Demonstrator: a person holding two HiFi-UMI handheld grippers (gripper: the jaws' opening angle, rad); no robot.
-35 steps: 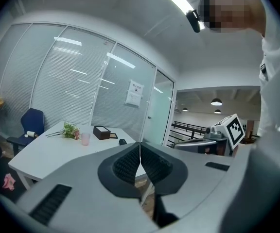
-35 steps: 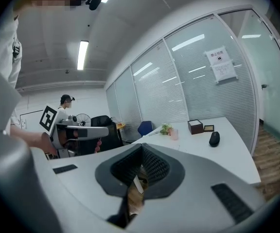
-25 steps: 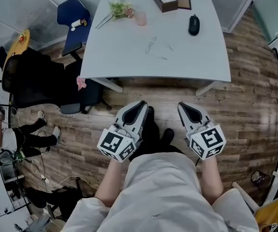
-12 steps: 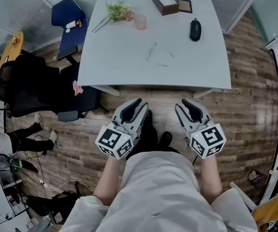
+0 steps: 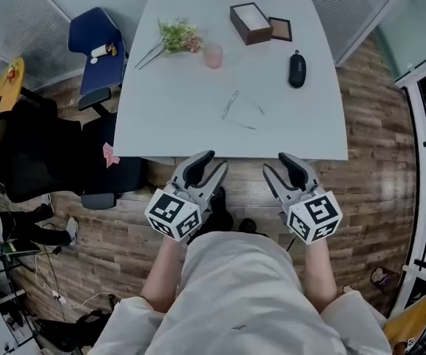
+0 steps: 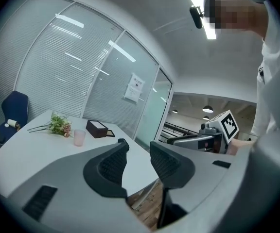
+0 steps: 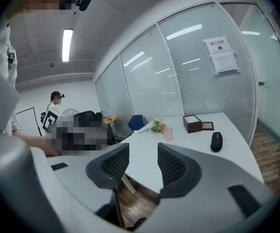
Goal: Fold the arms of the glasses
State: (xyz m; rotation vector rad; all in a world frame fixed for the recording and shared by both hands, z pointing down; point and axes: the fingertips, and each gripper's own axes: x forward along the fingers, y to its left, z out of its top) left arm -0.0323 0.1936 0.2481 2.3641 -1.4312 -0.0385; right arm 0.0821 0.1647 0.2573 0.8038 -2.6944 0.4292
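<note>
Thin-framed glasses (image 5: 230, 103) lie in the middle of the white table (image 5: 176, 124), with their arms spread out toward the right. Both grippers hover side by side over the wooden floor, just short of the table's near edge and well away from the glasses. The jaws of my left gripper (image 5: 212, 162) (image 6: 137, 144) are opening and nothing is between them. My right gripper (image 5: 277, 163) (image 7: 143, 147) is opening its jaws too, on empty air. Neither gripper view shows the glasses.
At the far side of the table stand a brown box (image 5: 251, 22), a pink cup (image 5: 213, 55) and a bunch of flowers (image 5: 177, 35); a black oval case (image 5: 296, 70) lies at its right. A blue chair (image 5: 95, 50) and a black chair (image 5: 28, 154) stand to its left.
Both grippers have come closer to the table's near edge. Their jaws, shut a second ago, now stand apart.
</note>
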